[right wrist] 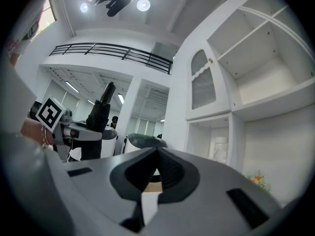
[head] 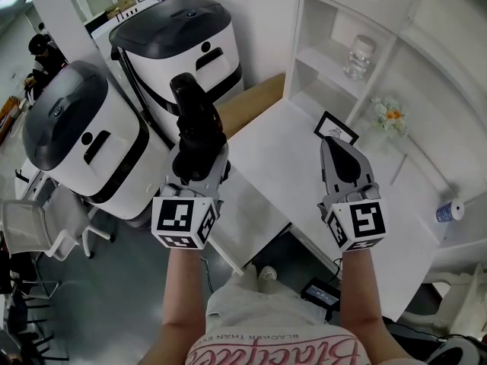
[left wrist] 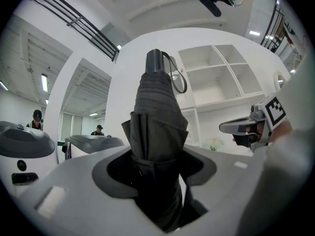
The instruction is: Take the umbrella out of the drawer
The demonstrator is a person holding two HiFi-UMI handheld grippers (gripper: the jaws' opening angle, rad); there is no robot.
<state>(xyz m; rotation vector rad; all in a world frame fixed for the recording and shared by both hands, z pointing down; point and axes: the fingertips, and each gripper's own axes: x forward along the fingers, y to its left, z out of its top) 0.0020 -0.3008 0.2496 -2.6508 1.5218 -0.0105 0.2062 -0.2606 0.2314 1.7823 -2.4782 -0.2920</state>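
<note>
the white shelf unit [head: 318,23] behind the desk [head: 283,166] has open compartments, and one of them holds a clear jar [head: 359,56]; the other compartments that show look bare, and the right gripper view shows the same jar [right wrist: 220,149] in a low compartment under a door with a slatted panel. a small bunch of flowers [head: 388,115] stands on the ledge beside the unit, a dark-framed picture [head: 335,128] lies flat on the desk near it, and a roll [head: 449,211] sits at the desk's far right. no drawer can be made out. the left gripper [head: 201,158] has its jaws partway apart and pressed on the folded umbrella [head: 196,122], which fills the gap between them in its own view [left wrist: 157,176]. the right gripper [head: 330,143] is held over the desk with its jaws together at the tips and nothing between them [right wrist: 157,152]. the umbrella [left wrist: 158,132] is black and collapsed, its pleated cloth bunched in loose folds, gripped at the cloth end so that the cylinder handle with a thin wrist loop points away from the person; it is in the air above the desk's left edge, in front of two large white machines with dark lids [head: 76,139]
</note>
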